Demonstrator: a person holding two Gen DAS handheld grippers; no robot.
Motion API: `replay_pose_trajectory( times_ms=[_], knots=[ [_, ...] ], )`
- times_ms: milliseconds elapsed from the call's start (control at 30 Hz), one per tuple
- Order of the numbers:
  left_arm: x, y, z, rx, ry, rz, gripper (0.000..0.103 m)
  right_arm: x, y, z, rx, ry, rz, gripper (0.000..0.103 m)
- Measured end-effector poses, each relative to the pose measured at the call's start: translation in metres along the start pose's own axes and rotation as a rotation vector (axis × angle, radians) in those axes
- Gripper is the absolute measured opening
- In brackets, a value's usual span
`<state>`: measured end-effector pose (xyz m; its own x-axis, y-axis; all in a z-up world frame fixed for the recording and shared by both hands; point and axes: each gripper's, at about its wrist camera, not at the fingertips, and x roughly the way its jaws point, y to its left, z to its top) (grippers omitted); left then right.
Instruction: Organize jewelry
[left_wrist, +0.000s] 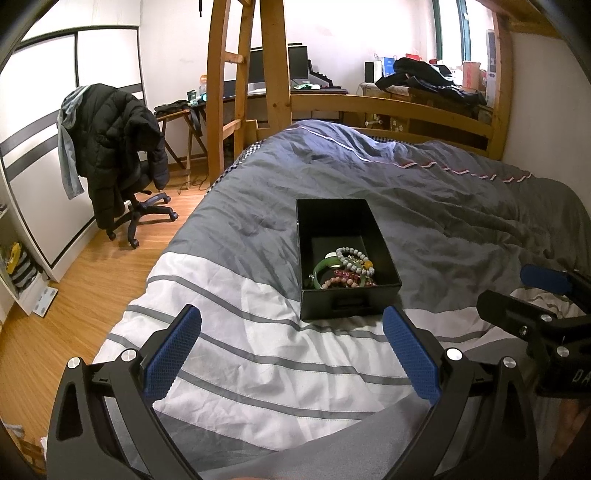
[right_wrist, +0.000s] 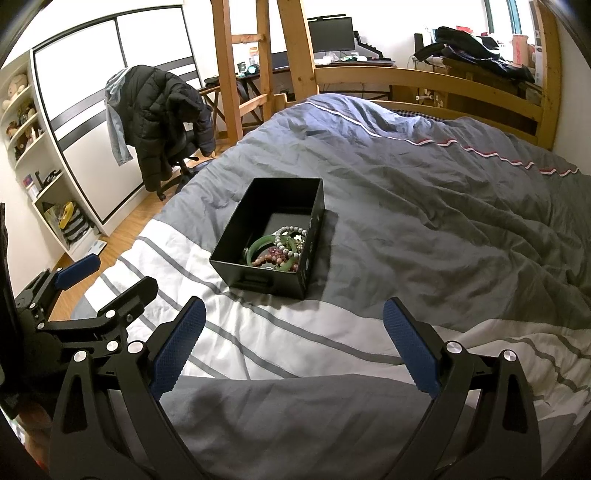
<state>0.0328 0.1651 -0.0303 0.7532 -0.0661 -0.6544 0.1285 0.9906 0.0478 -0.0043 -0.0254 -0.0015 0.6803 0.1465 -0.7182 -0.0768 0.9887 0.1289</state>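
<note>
A black open box (left_wrist: 384, 254) (right_wrist: 236, 227) sits on the bed's quilt. Inside lie a green bangle (left_wrist: 322, 266) (right_wrist: 258, 245), a grey bead bracelet (left_wrist: 349, 254) (right_wrist: 290, 232), pink and dark red bead bracelets (left_wrist: 341, 280) (right_wrist: 271, 256) and another green piece (right_wrist: 288, 264). My left gripper (left_wrist: 291, 325) is open and empty, just short of the box's near end. My right gripper (right_wrist: 293, 321) is open and empty, nearer than the box and a little to its right. Each gripper shows at the edge of the other's view (left_wrist: 532, 295) (right_wrist: 103, 280).
The grey and white striped quilt (left_wrist: 258, 354) (right_wrist: 406, 221) covers the bed. A wooden bed frame (left_wrist: 388, 107) and ladder posts (left_wrist: 218, 92) stand behind. An office chair with a black jacket (left_wrist: 114, 147) (right_wrist: 162, 122) stands on the wood floor at left, by a wardrobe (left_wrist: 55, 129).
</note>
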Motion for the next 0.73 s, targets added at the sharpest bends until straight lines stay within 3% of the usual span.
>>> replay_pose_trajectory(
  times_ms=[733],
  knots=[
    [0.0000,0.0002,-0.0017,0.002,-0.009,-0.030,0.097,0.0014,-0.0009,-0.0014,0.007,0.002,0.003,0.096]
  ],
)
